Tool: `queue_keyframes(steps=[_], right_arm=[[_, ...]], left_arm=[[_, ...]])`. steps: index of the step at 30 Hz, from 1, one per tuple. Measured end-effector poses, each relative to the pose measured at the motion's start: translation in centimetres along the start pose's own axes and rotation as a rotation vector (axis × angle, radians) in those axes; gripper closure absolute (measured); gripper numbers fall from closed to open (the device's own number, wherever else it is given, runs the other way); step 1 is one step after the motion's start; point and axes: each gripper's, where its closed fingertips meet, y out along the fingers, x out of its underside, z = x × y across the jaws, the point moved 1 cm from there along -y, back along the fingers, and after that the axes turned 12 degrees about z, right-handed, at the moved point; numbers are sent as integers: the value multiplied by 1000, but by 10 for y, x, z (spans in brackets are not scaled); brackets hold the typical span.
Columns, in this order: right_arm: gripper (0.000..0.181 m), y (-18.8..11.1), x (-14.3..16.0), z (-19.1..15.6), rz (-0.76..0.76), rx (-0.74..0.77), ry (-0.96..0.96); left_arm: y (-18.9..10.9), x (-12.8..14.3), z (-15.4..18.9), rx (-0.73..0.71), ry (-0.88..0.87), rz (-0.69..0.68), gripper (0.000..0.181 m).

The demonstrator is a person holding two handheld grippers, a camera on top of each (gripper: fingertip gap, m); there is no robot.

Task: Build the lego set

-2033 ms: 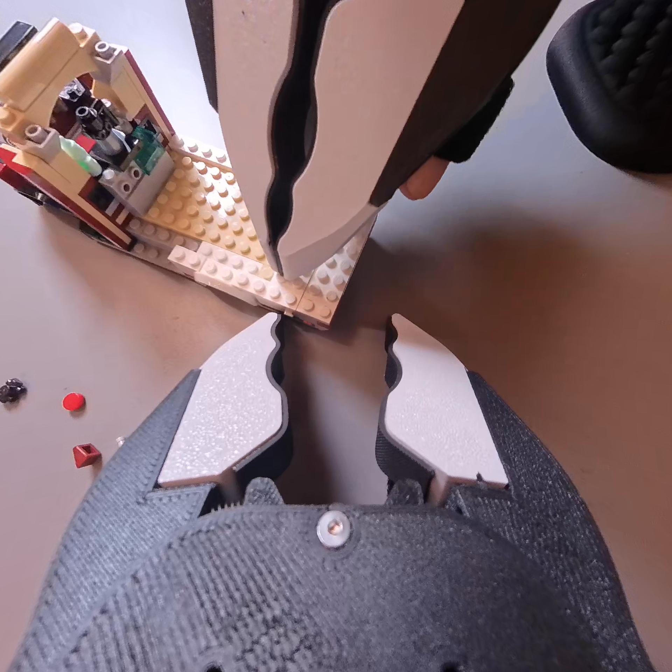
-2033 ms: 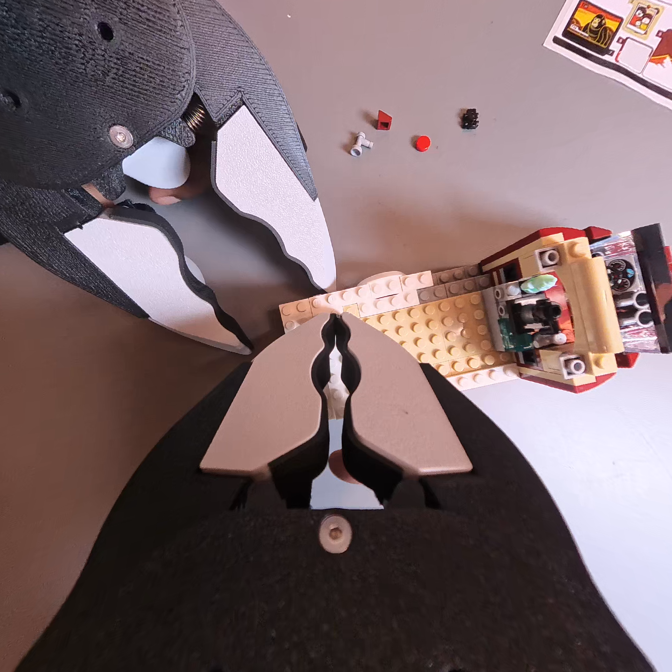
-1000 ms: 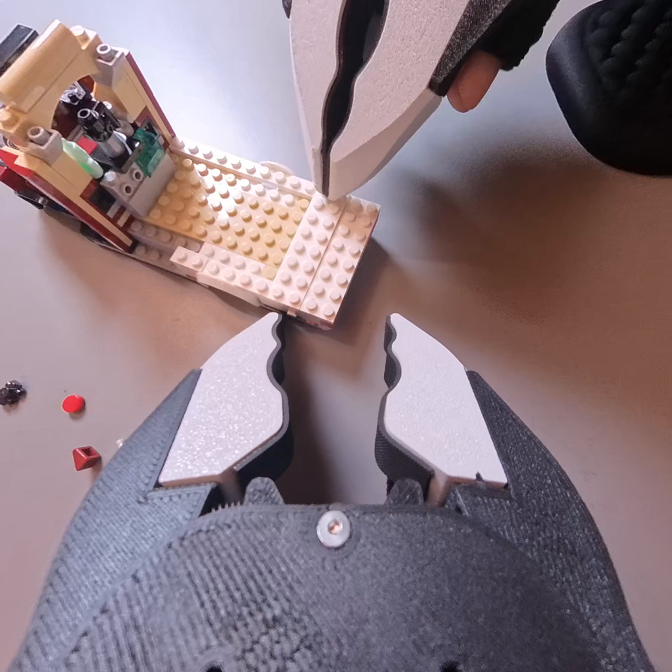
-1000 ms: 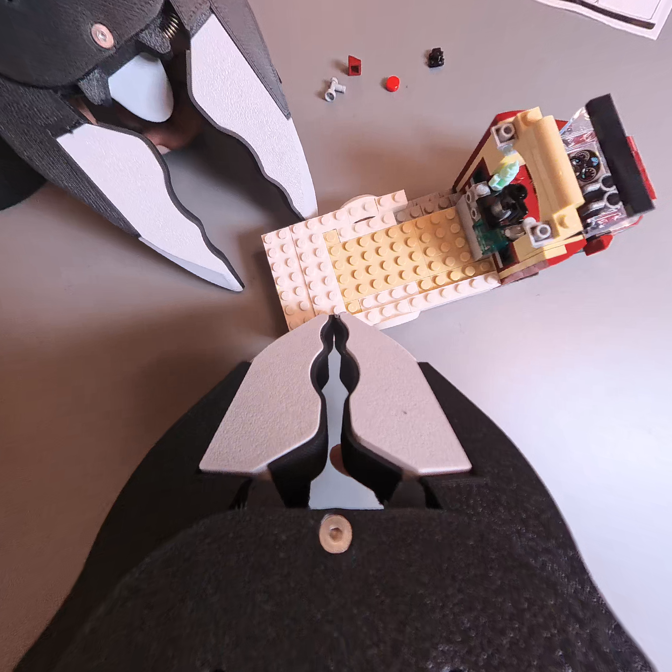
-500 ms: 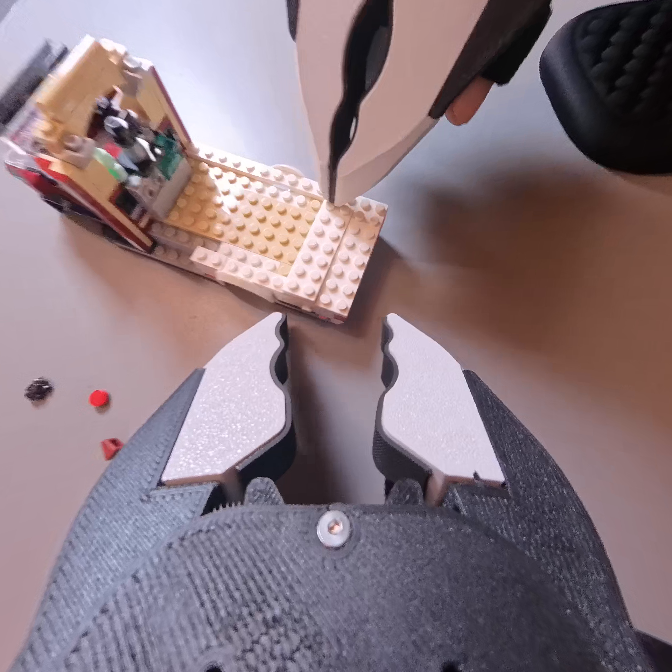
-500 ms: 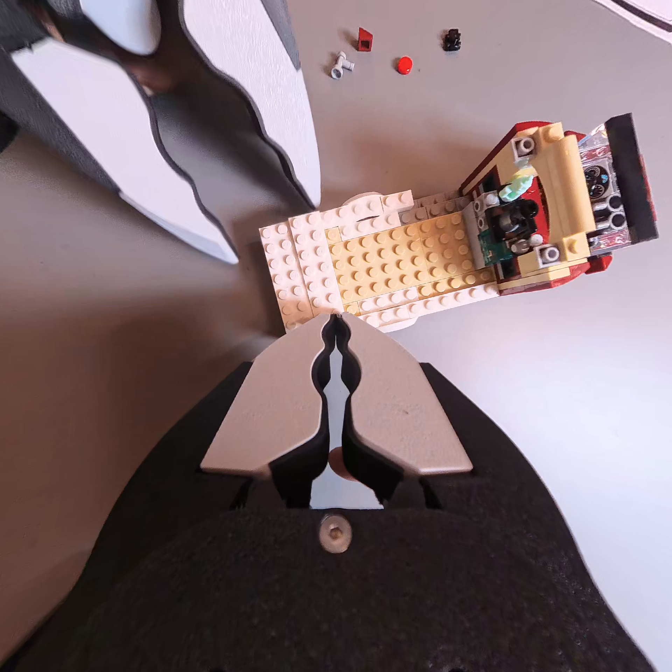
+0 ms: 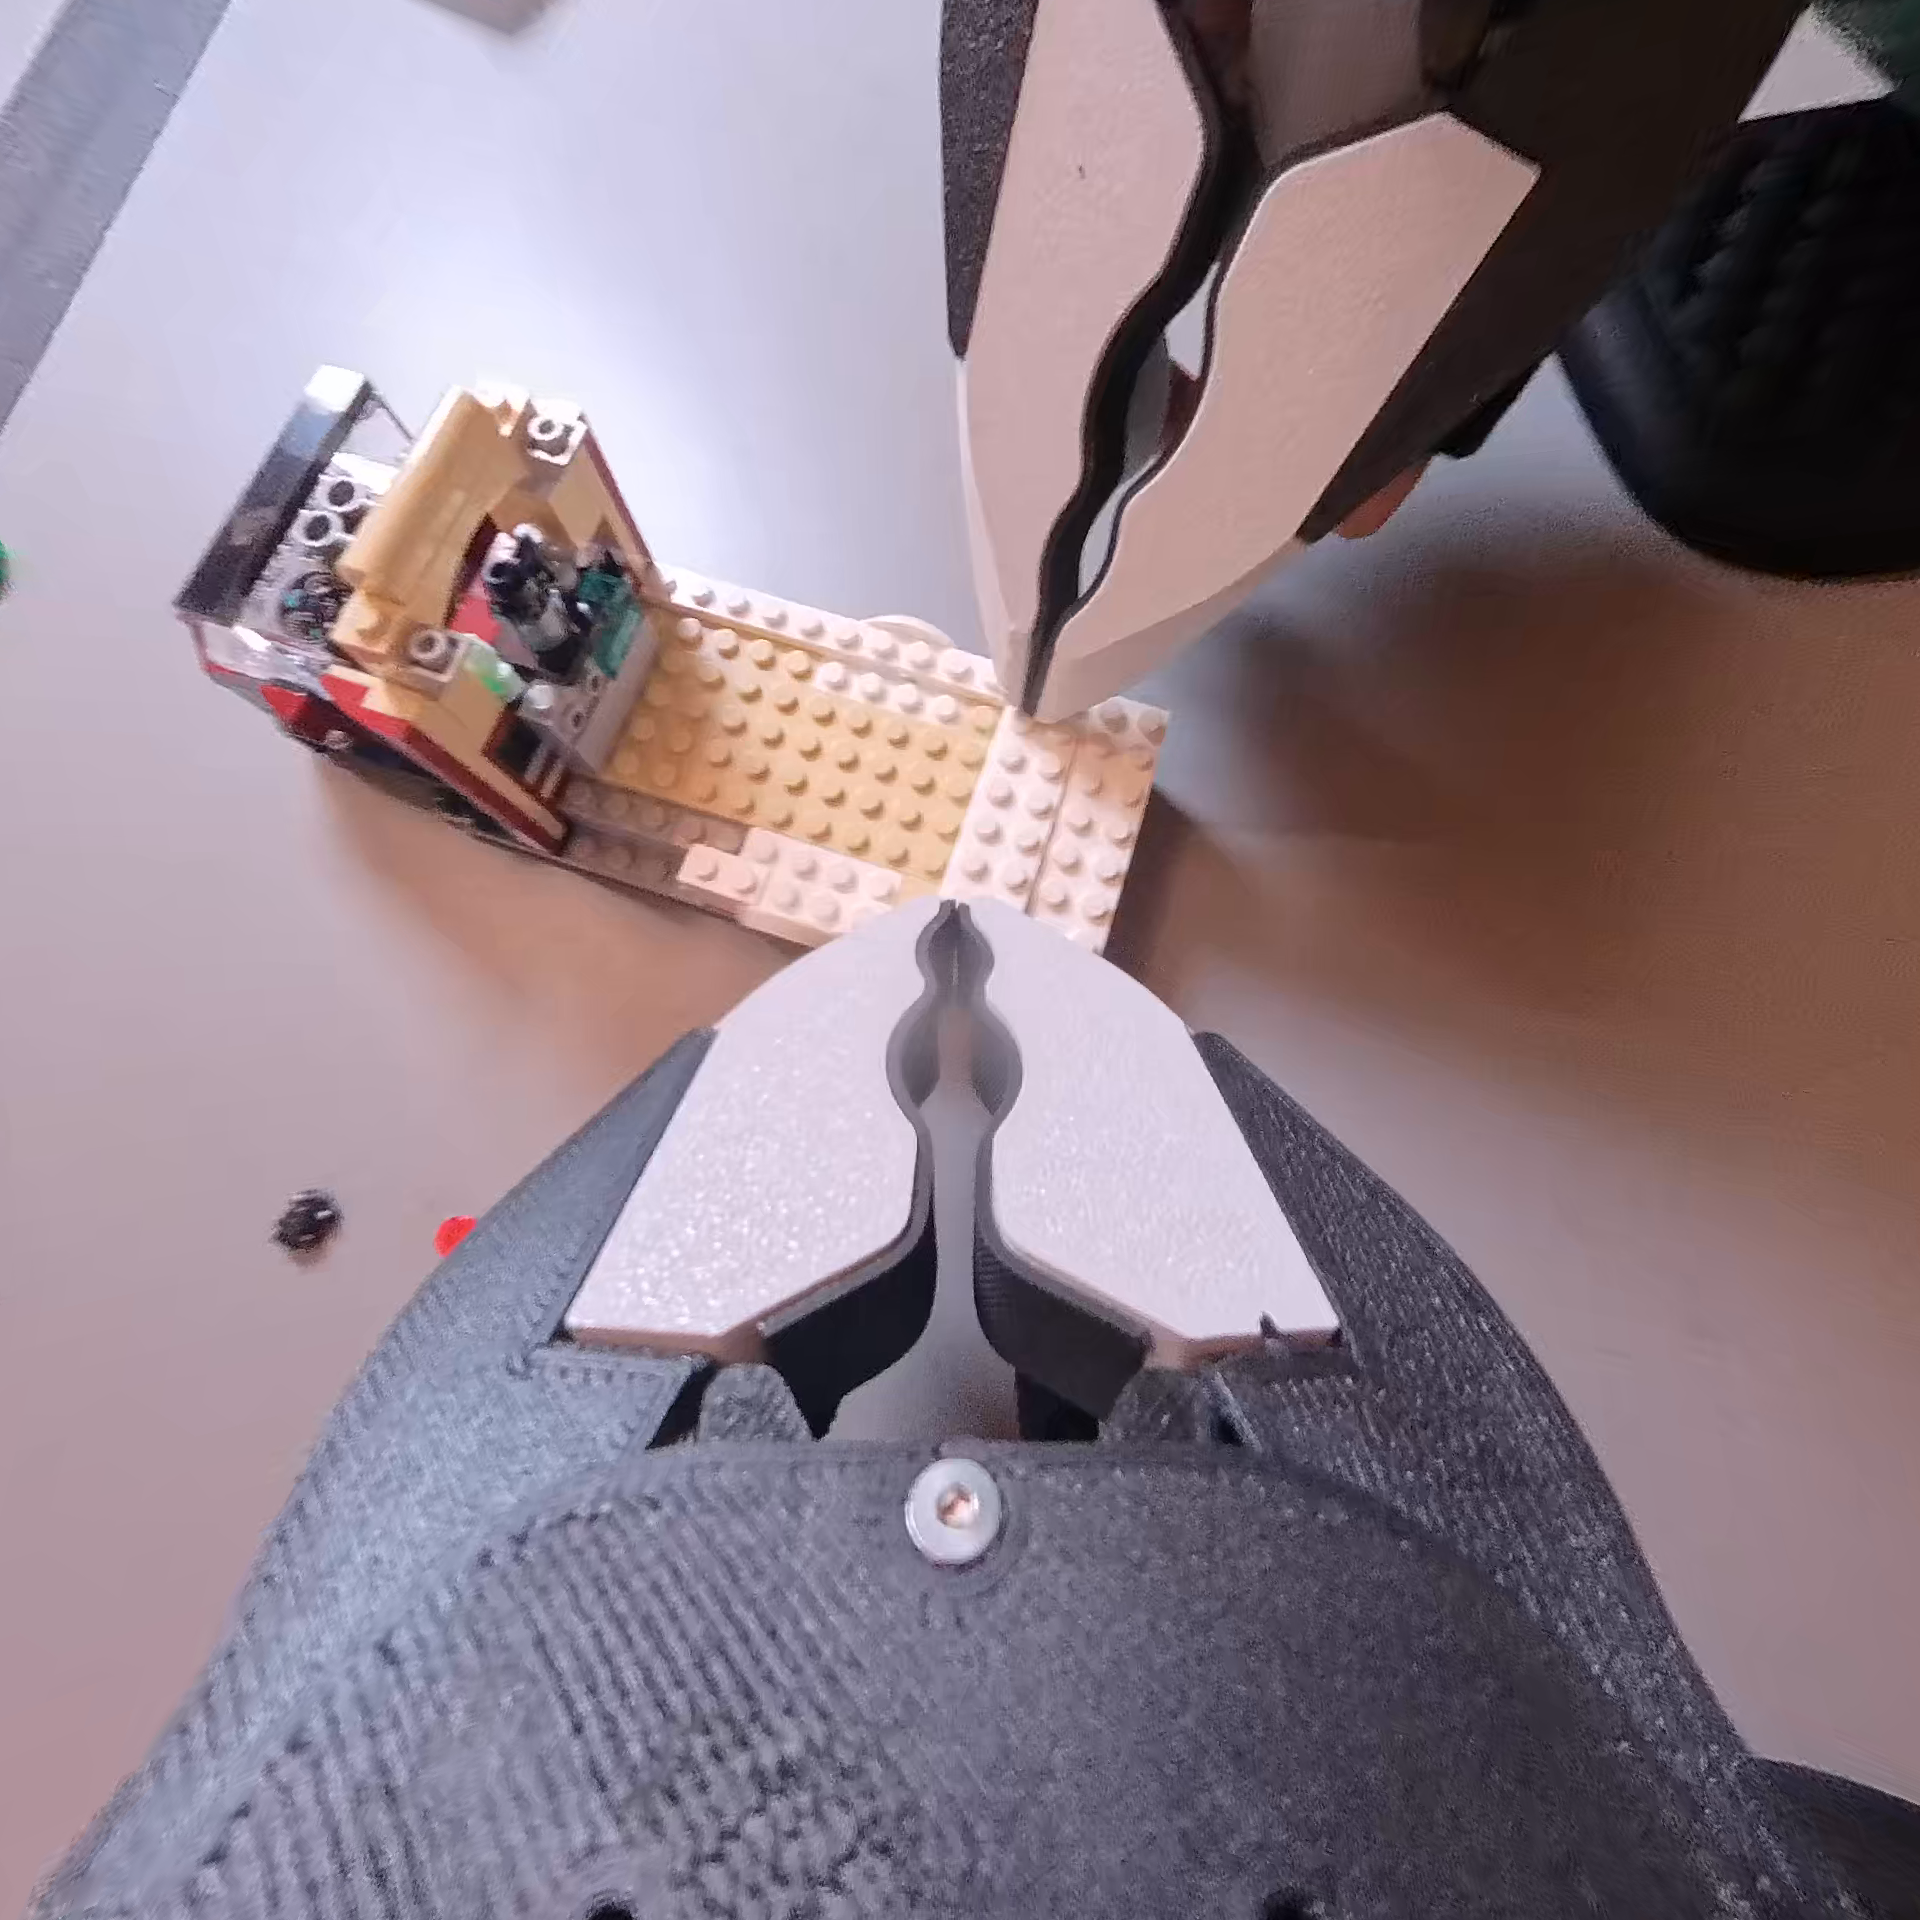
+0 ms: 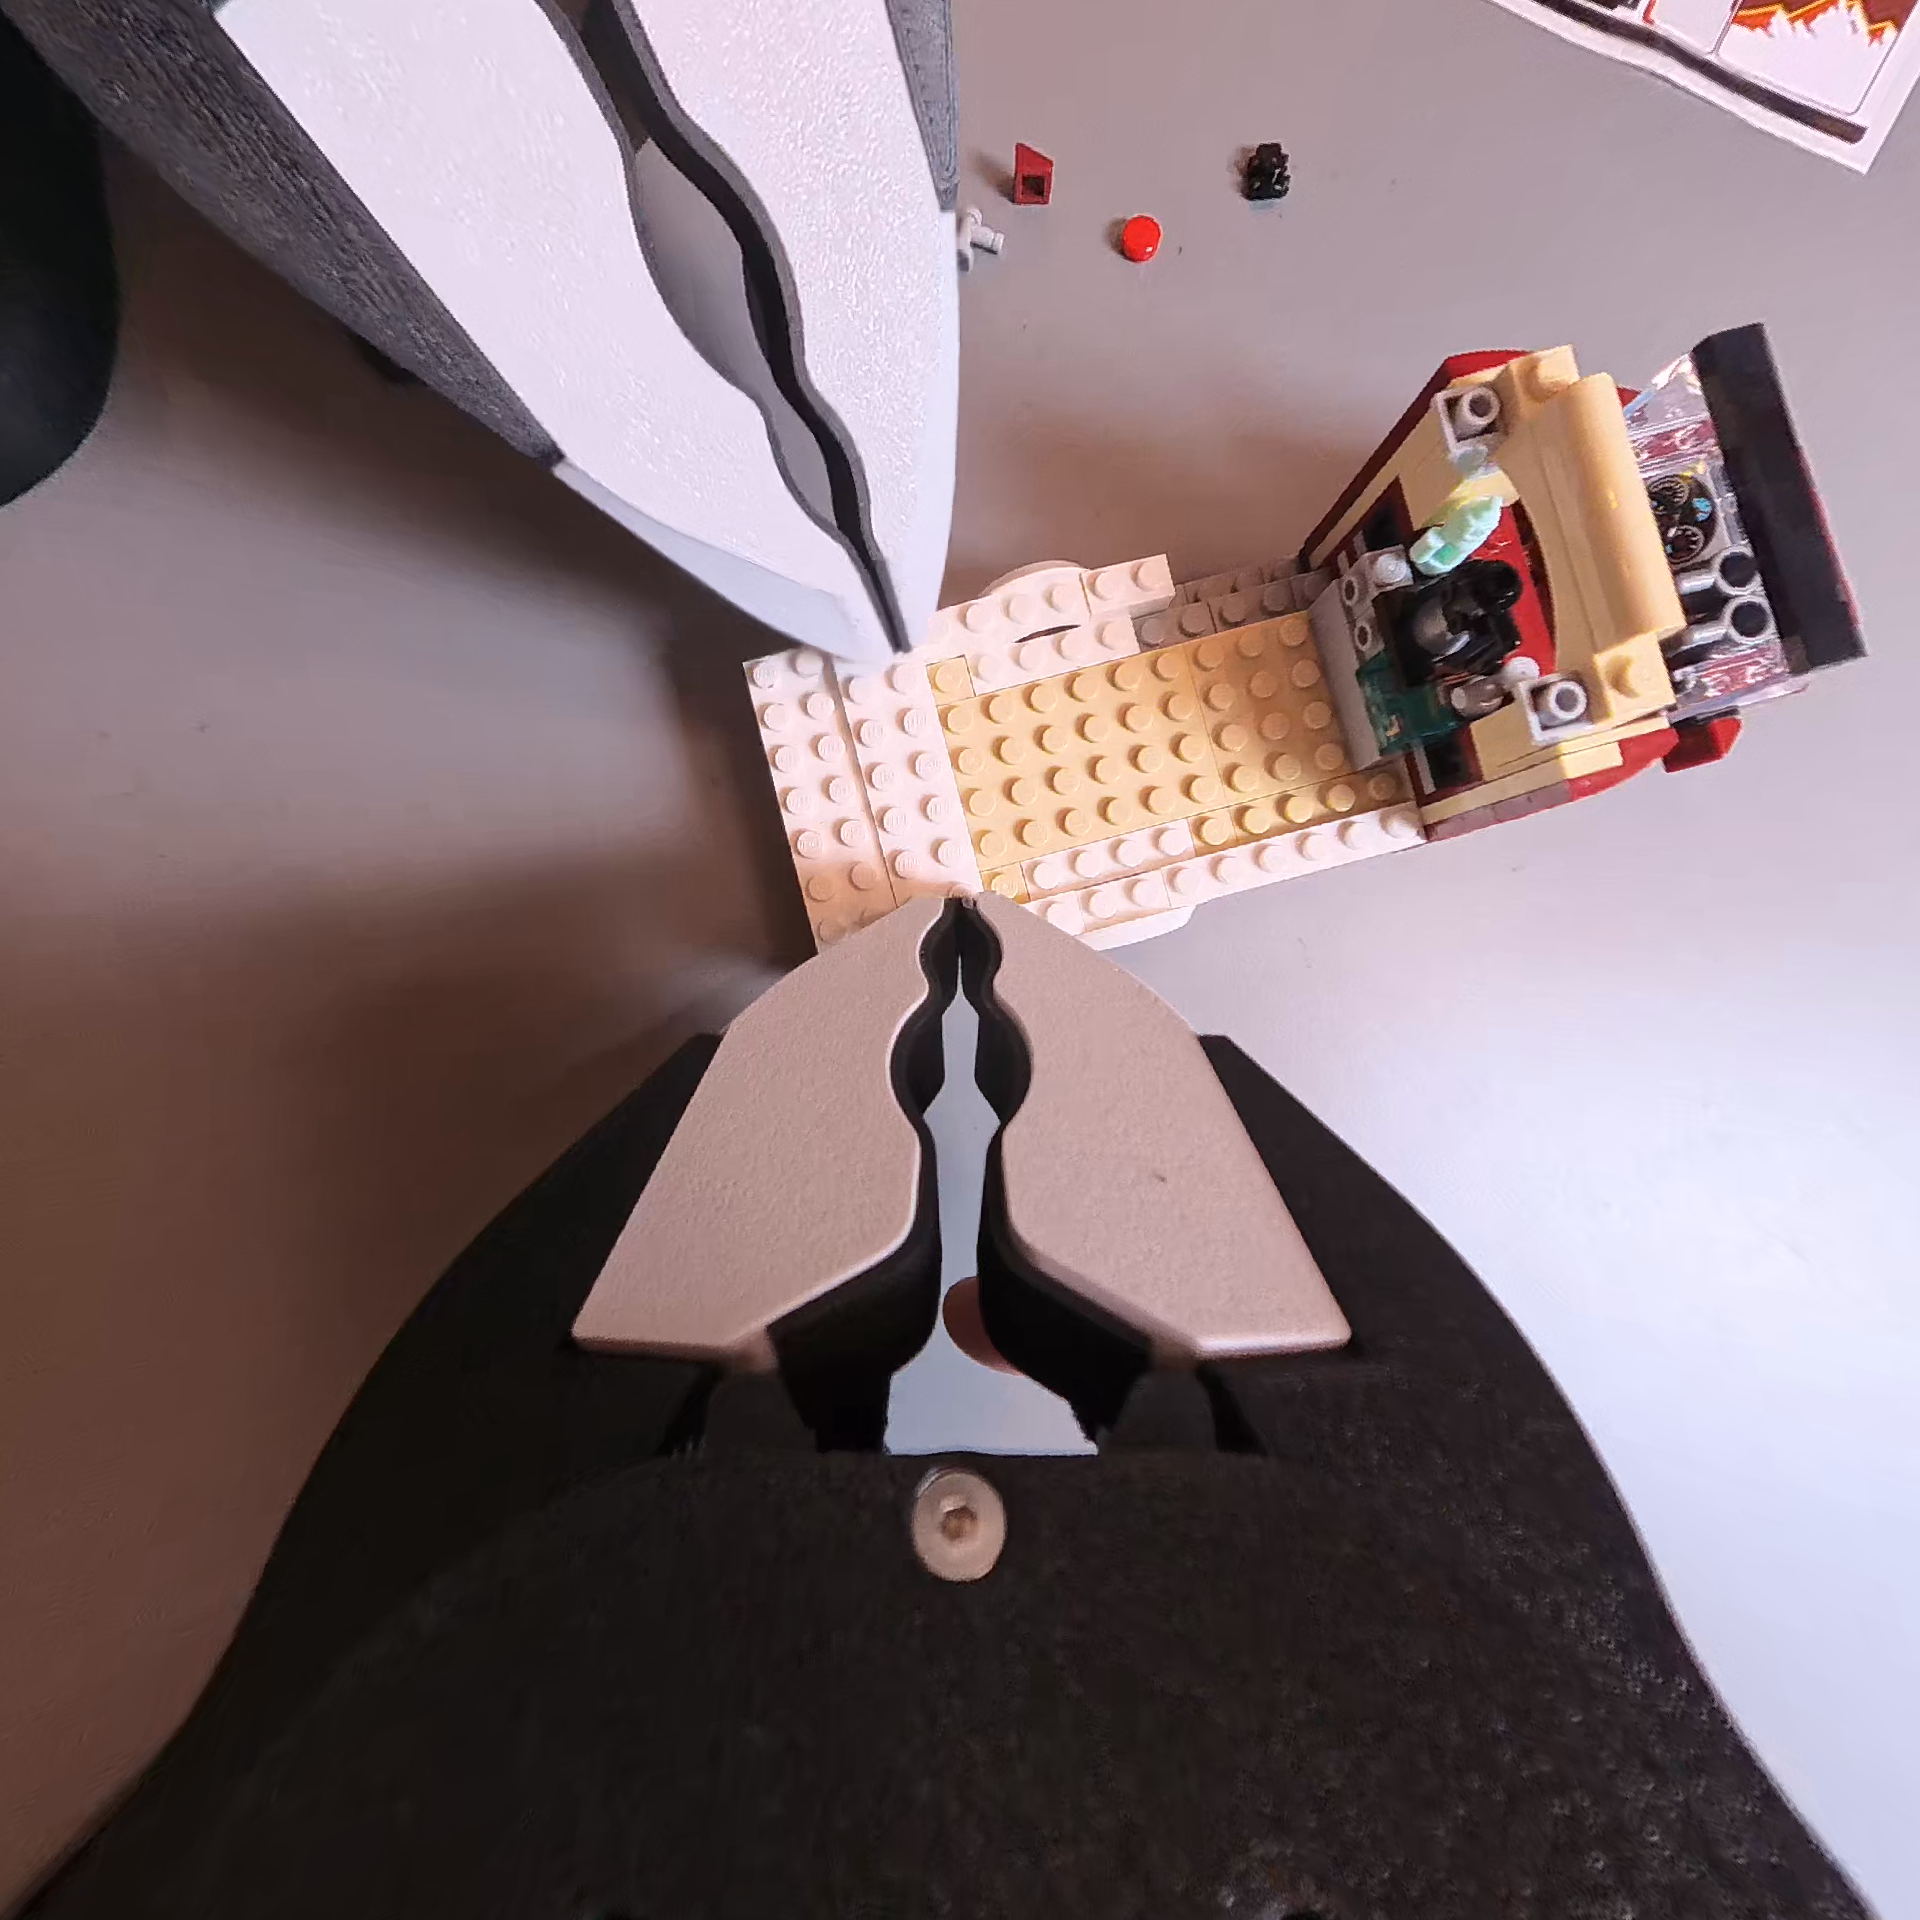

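Both claws are pinched shut, empty, at the white end of the model.

The left claw (image 7: 954, 912) and right claw (image 8: 961, 906) are each pressing tips on opposite corners of the model (image 8: 1091, 769), which is sitting on the grey worktop (image 8: 1455, 1091). Red (image 8: 1139, 237), dark red (image 8: 1032, 171), black (image 8: 1265, 171) and grey (image 8: 977, 237) loose bits are lying beyond it. A sticker sheet (image 8: 1766, 73) is being cut off top right; each claw is hiding its own corner.

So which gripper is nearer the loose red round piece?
Left. The left gripper is at the model's white end on the red round piece's side; the right gripper is at the opposite side.
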Motion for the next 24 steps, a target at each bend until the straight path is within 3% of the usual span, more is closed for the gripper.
queue_keyframes(steps=[24], right_arm=[[181, 0, 0, -1, -47, 38, -44]], left_arm=[[2, 6, 1, -16, 94, -21, 179]])
